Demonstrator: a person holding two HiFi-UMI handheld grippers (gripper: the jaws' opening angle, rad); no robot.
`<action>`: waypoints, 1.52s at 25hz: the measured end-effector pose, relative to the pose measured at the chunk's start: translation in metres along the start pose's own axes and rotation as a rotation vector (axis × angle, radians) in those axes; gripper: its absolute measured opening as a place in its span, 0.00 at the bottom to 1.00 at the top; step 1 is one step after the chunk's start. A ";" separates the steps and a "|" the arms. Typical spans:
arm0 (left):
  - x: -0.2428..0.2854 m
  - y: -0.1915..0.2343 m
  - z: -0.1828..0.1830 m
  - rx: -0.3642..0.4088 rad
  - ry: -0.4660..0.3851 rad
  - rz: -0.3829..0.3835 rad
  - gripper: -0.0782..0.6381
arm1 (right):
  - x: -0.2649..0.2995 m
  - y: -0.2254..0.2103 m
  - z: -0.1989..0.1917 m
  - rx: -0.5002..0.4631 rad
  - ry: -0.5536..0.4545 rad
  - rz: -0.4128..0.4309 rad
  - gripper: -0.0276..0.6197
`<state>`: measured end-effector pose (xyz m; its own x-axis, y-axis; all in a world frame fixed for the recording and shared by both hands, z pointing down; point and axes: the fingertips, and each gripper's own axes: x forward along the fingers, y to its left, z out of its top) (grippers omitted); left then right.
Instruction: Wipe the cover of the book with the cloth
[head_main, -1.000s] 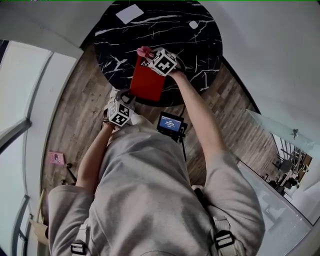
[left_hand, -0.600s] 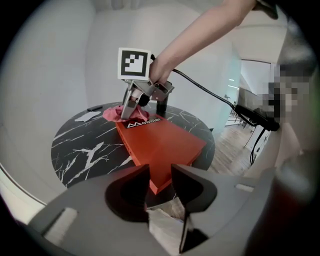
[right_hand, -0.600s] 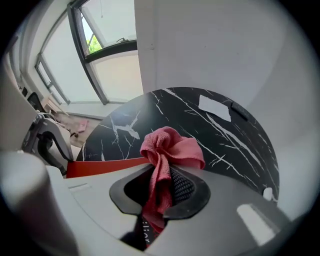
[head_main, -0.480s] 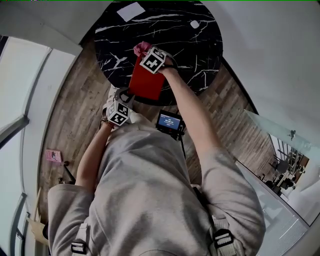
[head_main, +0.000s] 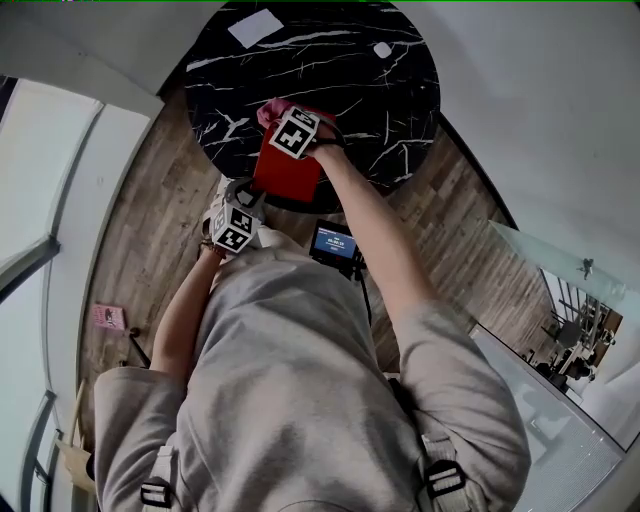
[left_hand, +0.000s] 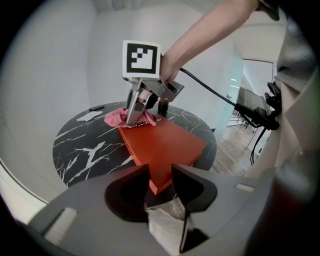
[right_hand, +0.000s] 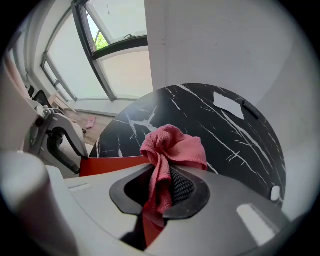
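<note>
A red book (head_main: 290, 170) lies at the near edge of the round black marble table (head_main: 400, 110), and its near corner overhangs the edge. My left gripper (head_main: 252, 196) is closed on that near corner (left_hand: 159, 184), with a jaw on each side of it. A pink cloth (head_main: 267, 112) is bunched at the book's far end. My right gripper (head_main: 281, 120) is shut on the cloth (right_hand: 172, 147) and presses it down on the cover's far edge. In the left gripper view the right gripper (left_hand: 136, 111) stands tilted over the cloth (left_hand: 116, 119).
A white sheet (head_main: 256, 28) and a small white object (head_main: 382, 50) lie on the table's far side. A device with a lit screen (head_main: 333, 243) hangs at the person's waist, with a cable to the right gripper. Wood floor surrounds the table; a pink object (head_main: 110, 317) lies on it.
The right gripper has dragged the cloth leftward along the book's far end and slightly toward me. The left gripper has kept its hold on the near corner.
</note>
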<state>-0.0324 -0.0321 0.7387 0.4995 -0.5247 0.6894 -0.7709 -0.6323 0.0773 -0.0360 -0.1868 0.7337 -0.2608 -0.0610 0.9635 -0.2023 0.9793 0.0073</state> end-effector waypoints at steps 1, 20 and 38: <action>0.000 0.000 0.000 -0.001 0.001 0.001 0.30 | 0.000 0.005 -0.001 -0.004 0.002 0.007 0.16; 0.000 -0.003 -0.002 -0.005 0.036 -0.001 0.30 | -0.004 0.073 -0.017 -0.114 0.008 0.093 0.15; 0.001 0.001 -0.002 -0.017 0.038 0.005 0.31 | -0.006 0.127 -0.019 -0.113 -0.016 0.190 0.15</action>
<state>-0.0332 -0.0324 0.7410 0.4804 -0.5061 0.7163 -0.7804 -0.6193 0.0859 -0.0418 -0.0586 0.7343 -0.2994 0.1242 0.9460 -0.0412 0.9889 -0.1428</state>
